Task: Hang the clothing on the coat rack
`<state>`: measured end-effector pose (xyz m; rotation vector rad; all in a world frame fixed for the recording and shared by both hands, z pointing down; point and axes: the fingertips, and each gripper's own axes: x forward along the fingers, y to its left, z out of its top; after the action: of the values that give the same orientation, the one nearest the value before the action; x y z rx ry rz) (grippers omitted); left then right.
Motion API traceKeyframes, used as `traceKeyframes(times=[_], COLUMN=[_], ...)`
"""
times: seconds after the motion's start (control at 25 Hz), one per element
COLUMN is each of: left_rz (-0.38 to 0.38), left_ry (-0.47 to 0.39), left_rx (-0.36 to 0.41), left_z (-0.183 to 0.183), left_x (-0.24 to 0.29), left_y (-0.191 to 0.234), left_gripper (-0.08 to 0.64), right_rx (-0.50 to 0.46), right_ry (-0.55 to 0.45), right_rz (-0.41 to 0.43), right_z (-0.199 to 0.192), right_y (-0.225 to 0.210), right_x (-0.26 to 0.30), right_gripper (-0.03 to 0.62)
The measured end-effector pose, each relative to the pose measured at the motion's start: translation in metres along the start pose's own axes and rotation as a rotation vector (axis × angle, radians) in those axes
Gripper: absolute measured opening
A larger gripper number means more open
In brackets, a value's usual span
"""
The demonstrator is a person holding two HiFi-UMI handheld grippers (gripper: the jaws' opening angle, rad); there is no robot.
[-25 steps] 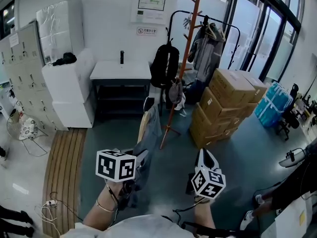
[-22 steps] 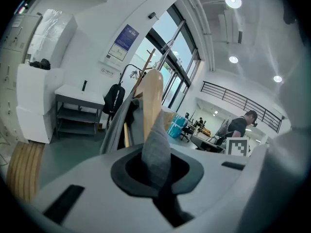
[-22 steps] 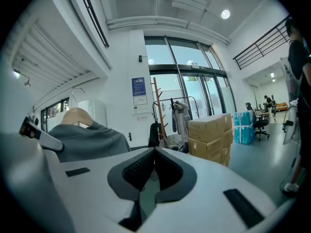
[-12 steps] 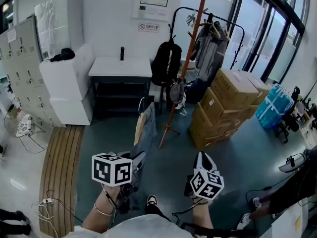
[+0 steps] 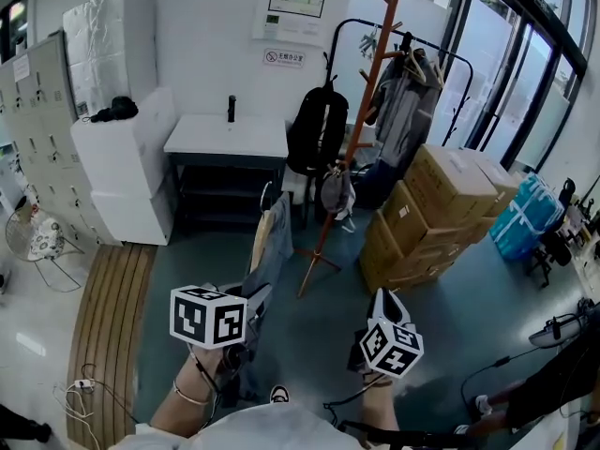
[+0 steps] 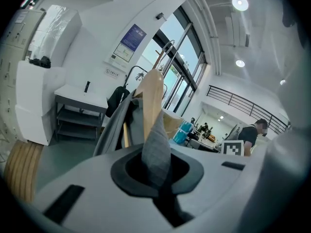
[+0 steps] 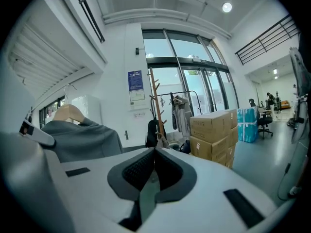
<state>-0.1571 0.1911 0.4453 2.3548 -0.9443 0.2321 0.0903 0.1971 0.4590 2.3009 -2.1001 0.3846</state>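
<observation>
between left gripper (image 6: 156,171) fingers: grey garment (image 6: 155,135) fold pinched, hanger (image 6: 151,89) above; right gripper (image 7: 154,152) fingers pressed together.

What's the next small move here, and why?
Probably carry the left tool forward toward the rack. That tool is shut on the grey garment, which sits on a wooden hanger, and the rack stands farther ahead, apart from the garment and likely not yet within reach. The right tool is shut and empty.
</observation>
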Motion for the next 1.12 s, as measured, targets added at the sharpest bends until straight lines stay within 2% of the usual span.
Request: traceKeyframes(times=[0.2, 0.64, 0.96, 1.12], left_rz=[0.015, 0.093, 0.123, 0.138], left_ry=[-0.017, -0.057, -0.097, -0.104], left_rx=[0.016, 0.011, 0.003, -0.01], left_z=[0.027, 0.08, 0.108, 0.116], left_x=[0.036, 0.101, 0.125, 0.131], left_y=[0.009, 0.047, 0.063, 0.074], left_gripper=[0.028, 0.028, 0.028, 0.028], right_rx=[0.013, 0.013, 0.033, 0.043], right_ry=[0.009, 0.017, 0.014, 0.038], right_rz=[0.005, 0.05, 0.046, 0.056], right_z=[0.011, 0.03, 0.037, 0.029], right_y=[-0.023, -0.045, -0.072, -0.072], right_x=[0.044, 0.138, 0.18, 0.197], right_gripper=[0.023, 0.023, 0.023, 0.023])
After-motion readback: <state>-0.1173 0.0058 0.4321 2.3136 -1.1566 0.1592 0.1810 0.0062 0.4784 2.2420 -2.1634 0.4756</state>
